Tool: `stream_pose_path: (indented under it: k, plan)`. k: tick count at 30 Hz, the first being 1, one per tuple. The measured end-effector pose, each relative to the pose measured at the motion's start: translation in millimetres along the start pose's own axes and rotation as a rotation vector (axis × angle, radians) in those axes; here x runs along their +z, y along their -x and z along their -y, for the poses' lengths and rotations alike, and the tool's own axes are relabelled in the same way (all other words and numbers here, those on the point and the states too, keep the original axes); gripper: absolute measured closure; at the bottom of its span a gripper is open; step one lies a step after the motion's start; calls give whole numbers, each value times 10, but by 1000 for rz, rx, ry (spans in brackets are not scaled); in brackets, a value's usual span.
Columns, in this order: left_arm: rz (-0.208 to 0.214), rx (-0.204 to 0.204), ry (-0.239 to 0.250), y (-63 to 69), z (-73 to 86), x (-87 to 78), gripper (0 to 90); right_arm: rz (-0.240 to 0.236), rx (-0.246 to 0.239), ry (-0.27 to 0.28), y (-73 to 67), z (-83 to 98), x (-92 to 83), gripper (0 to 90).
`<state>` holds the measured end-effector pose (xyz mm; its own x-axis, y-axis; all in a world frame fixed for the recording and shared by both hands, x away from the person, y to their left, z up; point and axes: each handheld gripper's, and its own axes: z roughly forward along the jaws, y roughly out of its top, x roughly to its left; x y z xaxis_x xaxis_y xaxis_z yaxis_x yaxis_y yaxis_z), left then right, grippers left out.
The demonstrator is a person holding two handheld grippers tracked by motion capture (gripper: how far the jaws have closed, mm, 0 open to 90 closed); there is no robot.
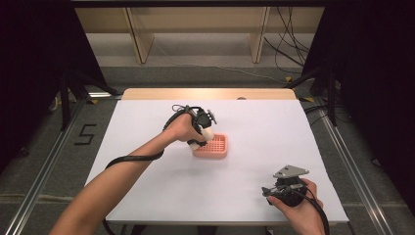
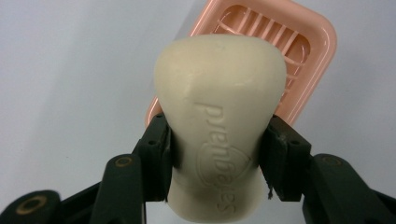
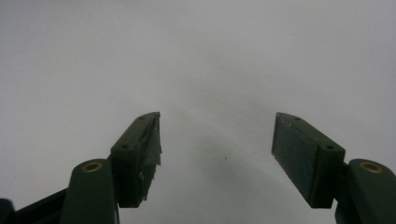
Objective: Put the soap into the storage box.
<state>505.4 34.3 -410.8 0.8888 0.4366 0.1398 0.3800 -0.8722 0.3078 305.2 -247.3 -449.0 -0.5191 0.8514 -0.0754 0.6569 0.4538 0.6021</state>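
The left tongs (image 2: 217, 154) clamp a cream soap bar (image 2: 219, 116) – held just above the near edge of the pink soap dish (image 2: 322, 42). The right tongs (image 3: 217, 154) gape wide, empty, over the white bench (image 1: 147, 186).

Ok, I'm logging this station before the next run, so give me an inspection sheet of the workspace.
Surface: white table, bare apart from the items below.
Job's things: cream soap bar; pink slatted soap dish near the table's middle.
Clutter: nothing seen.
Grippers: left gripper shut on the soap bar, at the dish's left edge; right gripper open, nothing between its jaws, near the table's front right.
Cables: black cable along the left forearm; loose cables on the floor behind.
Surroundings: wooden shelving, dark curtains.
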Motion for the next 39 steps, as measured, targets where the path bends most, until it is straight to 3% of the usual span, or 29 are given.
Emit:
stream_pose_path:
  k: [35, 36, 39]
  plan:
    - [-1, 25, 2, 14, -88, 98, 492, -4, -1, 0, 0, 5, 10, 334]
    - [-1, 28, 9, 14, -90, 107, 492, 0, -17, 4, 10, 10, 16, 334]
    - [1, 24, 6, 21, -101, 118, 492, -4, 0, 0, 1, 6, 11, 334]
